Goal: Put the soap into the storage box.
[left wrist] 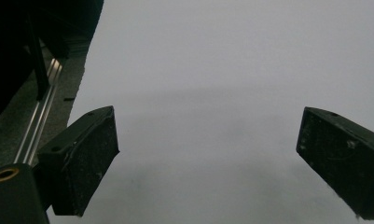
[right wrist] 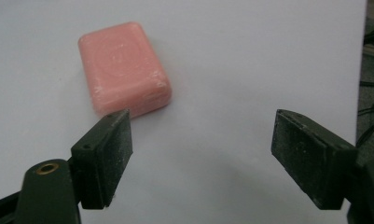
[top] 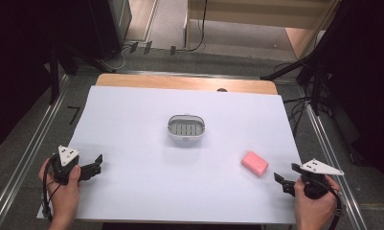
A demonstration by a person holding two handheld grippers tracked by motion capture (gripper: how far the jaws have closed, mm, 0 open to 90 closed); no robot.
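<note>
At the near left corner of the white sheet, the left gripper is held in the person's left hand, low over the paper, with its jaws pointed toward the right. In the left gripper view its jaws are seen set wide apart, with nothing but bare white surface between them. At the near right corner, the right gripper is held in the right hand, with its jaws pointed left. Its jaws are likewise spread wide and nothing is gripped, as is seen in the right gripper view. A pink bar of soap is laid flat on the sheet just beyond and to the left of the right gripper; in the right gripper view the soap is seen past the tip of one jaw, not between the two. Farther off, near the middle of the sheet, a small oval soap dish with a slotted grey insert is set, well apart from the soap. At the far edge, a strip of wooden tabletop is left uncovered.
</note>
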